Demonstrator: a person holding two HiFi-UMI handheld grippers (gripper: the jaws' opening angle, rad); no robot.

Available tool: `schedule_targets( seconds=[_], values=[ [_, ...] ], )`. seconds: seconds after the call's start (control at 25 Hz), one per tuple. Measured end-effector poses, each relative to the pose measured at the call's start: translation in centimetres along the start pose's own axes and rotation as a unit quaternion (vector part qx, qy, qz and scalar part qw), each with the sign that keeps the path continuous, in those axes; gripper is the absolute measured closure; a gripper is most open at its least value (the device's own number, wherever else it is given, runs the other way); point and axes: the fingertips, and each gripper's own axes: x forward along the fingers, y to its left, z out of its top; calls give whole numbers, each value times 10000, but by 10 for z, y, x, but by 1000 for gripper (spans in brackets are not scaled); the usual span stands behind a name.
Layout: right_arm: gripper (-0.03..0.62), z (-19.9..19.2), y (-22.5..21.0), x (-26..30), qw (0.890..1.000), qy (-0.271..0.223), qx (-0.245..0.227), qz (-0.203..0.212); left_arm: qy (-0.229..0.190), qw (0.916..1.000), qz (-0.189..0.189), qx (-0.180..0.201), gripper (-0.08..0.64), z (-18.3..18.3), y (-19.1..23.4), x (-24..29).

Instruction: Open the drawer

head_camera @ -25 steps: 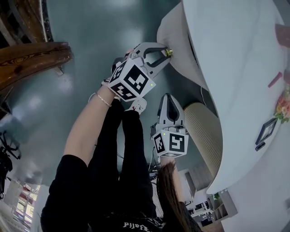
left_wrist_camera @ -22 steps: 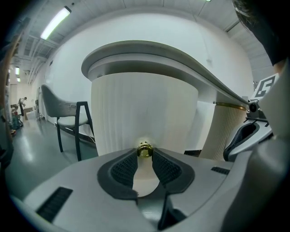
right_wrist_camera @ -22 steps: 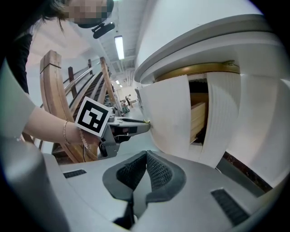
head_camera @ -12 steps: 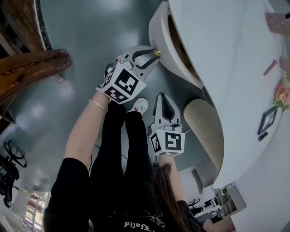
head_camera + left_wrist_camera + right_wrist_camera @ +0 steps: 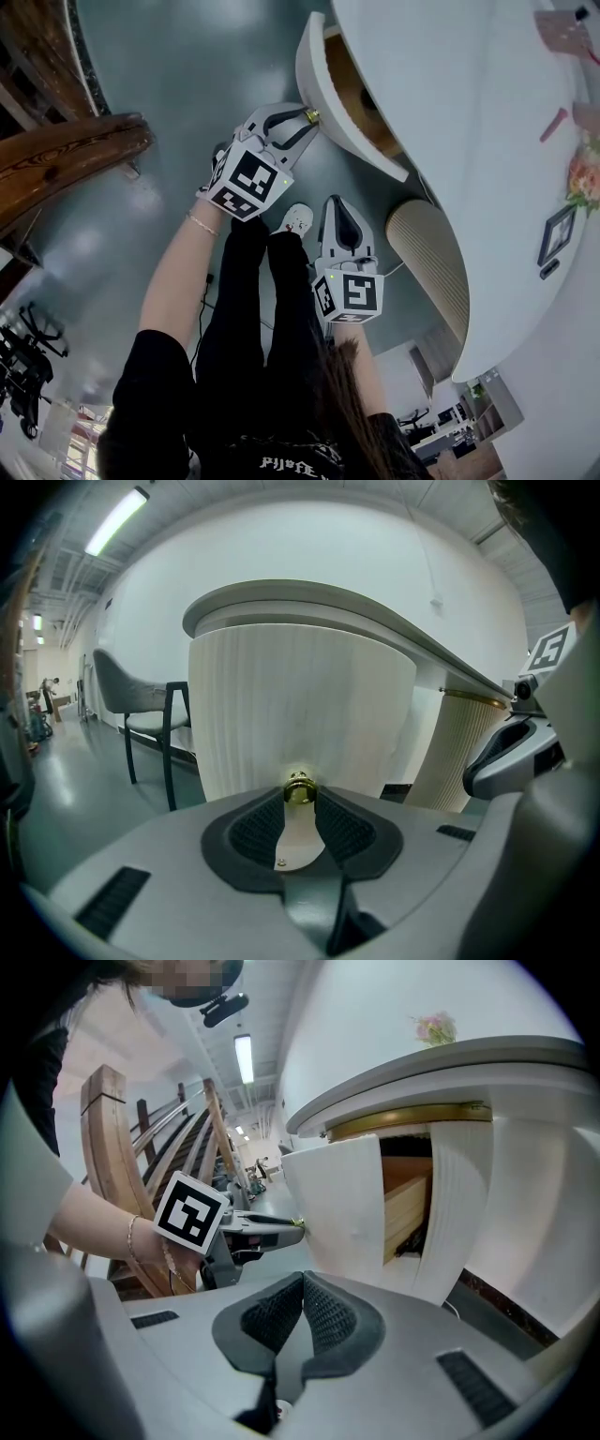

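Progress on the drawer (image 5: 317,70)?
Partly out of the white desk (image 5: 450,112), wooden inside showing; your left gripper (image 5: 302,122) is clamped on its brass knob (image 5: 299,787).
Anything left?
Probably more pulling. Your right gripper (image 5: 349,217) hangs closed, empty, beside the desk.

Large hall, strip lights (image 5: 117,519), white counter (image 5: 459,103)
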Motion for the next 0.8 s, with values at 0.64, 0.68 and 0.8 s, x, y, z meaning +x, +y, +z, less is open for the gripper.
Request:
schedule_targets(
  seconds=[0.64,0.68,0.8],
  values=[
    [566,9,19,-10,10000,12,17,-3,286,9995,11,-137,445,-16,0,-28],
    [566,10,20,-12,10000,9,18,-11,309,9994,9,-147,445,-16,0,-30],
    [566,13,19,-17,10000,-9,46,-41,329,9994,-12,-106,445,-15,-1,-32]
  ],
)
